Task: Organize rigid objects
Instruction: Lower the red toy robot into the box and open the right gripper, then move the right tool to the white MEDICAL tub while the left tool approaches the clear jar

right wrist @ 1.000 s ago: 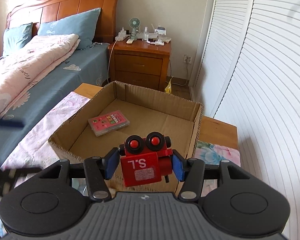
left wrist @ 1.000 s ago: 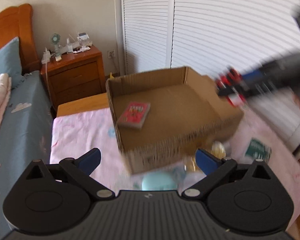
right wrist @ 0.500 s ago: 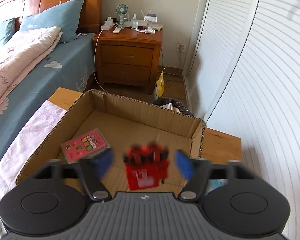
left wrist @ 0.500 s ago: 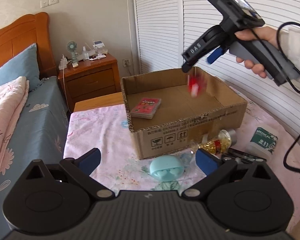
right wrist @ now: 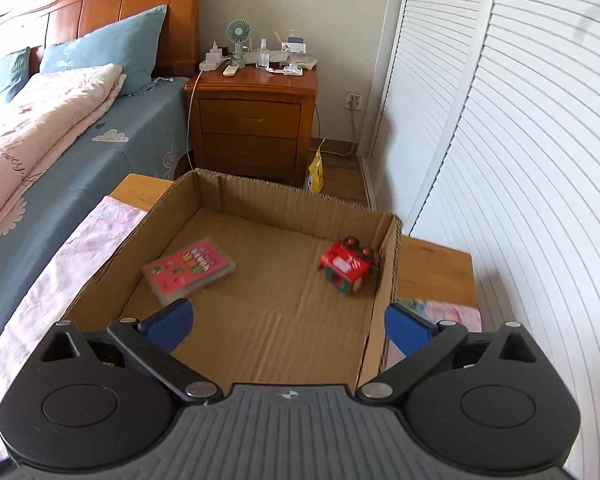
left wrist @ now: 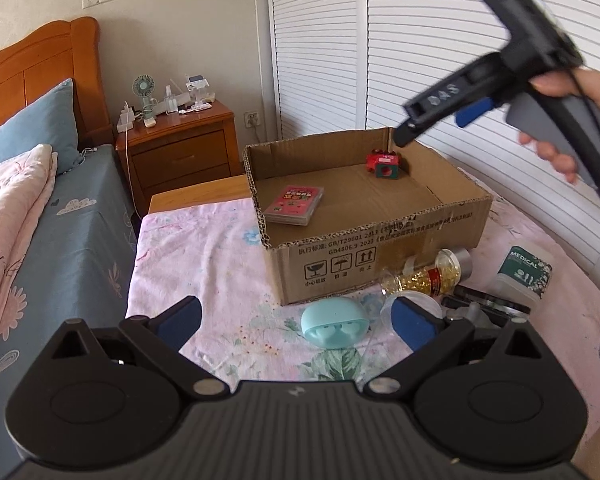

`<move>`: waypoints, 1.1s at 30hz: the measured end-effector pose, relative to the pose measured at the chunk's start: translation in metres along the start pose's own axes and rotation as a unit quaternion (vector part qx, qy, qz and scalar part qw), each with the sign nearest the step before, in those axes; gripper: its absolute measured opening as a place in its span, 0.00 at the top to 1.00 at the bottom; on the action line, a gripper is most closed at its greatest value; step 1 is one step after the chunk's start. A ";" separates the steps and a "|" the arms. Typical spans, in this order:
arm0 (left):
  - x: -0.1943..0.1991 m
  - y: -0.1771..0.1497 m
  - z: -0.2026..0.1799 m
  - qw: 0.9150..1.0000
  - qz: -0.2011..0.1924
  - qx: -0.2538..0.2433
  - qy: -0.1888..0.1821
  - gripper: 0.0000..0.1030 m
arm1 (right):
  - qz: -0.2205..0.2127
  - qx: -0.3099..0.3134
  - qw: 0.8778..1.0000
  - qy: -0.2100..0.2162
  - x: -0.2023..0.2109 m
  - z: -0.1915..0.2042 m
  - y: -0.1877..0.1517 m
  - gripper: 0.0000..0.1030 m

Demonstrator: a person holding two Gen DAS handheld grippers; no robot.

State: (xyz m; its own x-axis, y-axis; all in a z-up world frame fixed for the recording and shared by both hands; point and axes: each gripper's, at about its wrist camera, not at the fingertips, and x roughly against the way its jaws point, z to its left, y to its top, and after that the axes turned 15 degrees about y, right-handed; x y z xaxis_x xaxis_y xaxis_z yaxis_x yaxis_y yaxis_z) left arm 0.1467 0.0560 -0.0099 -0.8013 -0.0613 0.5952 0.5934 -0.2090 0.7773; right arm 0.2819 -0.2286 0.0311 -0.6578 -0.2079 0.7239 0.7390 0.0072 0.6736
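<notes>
The right gripper [right wrist: 286, 322], its jaws opening wide with nothing between them, has just dropped the red toy [right wrist: 349, 266] into the box [right wrist: 296, 200], far right corner. The left gripper [left wrist: 296, 320], wide and empty, hangs over the teal case [left wrist: 334, 326], likely next.

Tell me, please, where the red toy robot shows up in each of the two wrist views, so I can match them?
Left wrist view: the red toy robot lies in the far right corner of the cardboard box, above centre.
Right wrist view: the red toy robot lies by the box's right wall, right of centre.
Shared landmark: the pink card case on the box floor, left of the toy.
</notes>
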 end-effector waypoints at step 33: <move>0.007 -0.029 -0.008 0.999 0.034 -0.027 -0.007 0.02 | 0.074 -0.210 0.972 -0.071 0.015 -0.047 -0.174 0.00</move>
State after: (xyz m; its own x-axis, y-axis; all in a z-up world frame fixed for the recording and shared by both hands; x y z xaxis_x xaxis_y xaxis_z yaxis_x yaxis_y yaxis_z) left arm 0.1227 0.0537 -0.0299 -0.7585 -0.0640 0.6485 0.6405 -0.2569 0.7237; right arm 0.1499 -0.2787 -0.0822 -0.5315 -0.0979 0.8414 0.8018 -0.3787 0.4624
